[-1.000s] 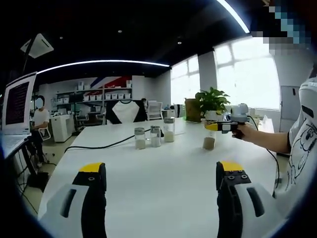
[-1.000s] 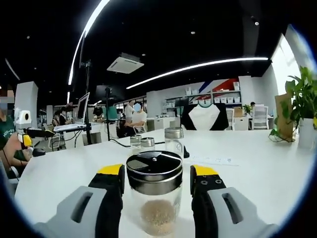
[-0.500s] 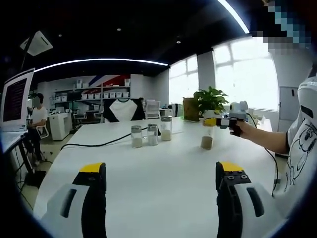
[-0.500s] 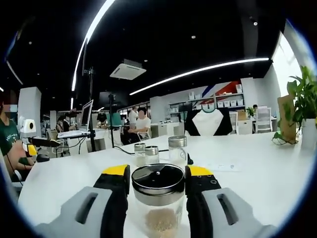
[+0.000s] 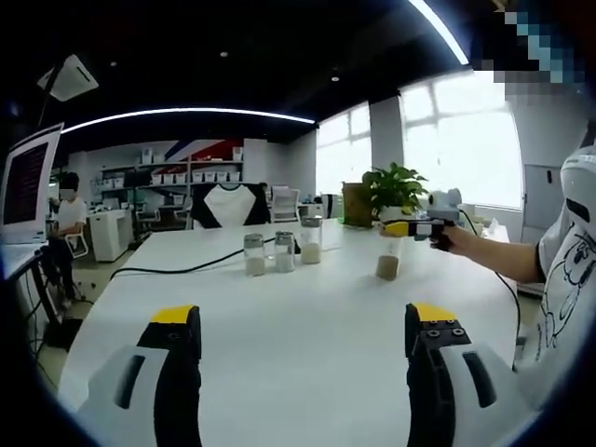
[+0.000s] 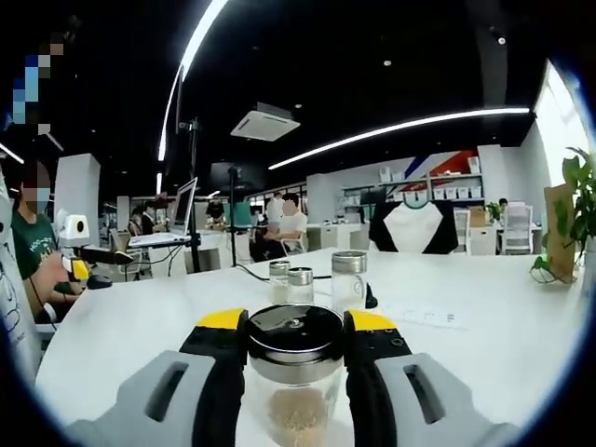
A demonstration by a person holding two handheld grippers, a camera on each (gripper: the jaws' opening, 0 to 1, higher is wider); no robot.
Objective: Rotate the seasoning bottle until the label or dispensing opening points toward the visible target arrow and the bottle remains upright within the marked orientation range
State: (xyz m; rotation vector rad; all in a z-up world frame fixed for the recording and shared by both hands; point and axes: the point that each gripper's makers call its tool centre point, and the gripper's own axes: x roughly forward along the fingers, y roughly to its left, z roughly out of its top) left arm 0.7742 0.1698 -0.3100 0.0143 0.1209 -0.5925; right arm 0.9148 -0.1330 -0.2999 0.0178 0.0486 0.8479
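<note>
Glass seasoning bottle [image 6: 294, 372] pinched upright in right tool [image 6: 294, 326]; left tool [image 5: 303, 321] spread

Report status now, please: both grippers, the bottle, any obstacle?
Right gripper shut on seasoning bottle, upright. Left gripper open, holding nothing. Three jars stand behind, apart from it.

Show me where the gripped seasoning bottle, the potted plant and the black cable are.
seasoning bottle [image 6: 294, 337], right gripper view, on its metal lid.
potted plant [image 5: 396, 189], left gripper view, on its leaves.
black cable [image 5: 177, 271], left gripper view, mid-run on the table.
</note>
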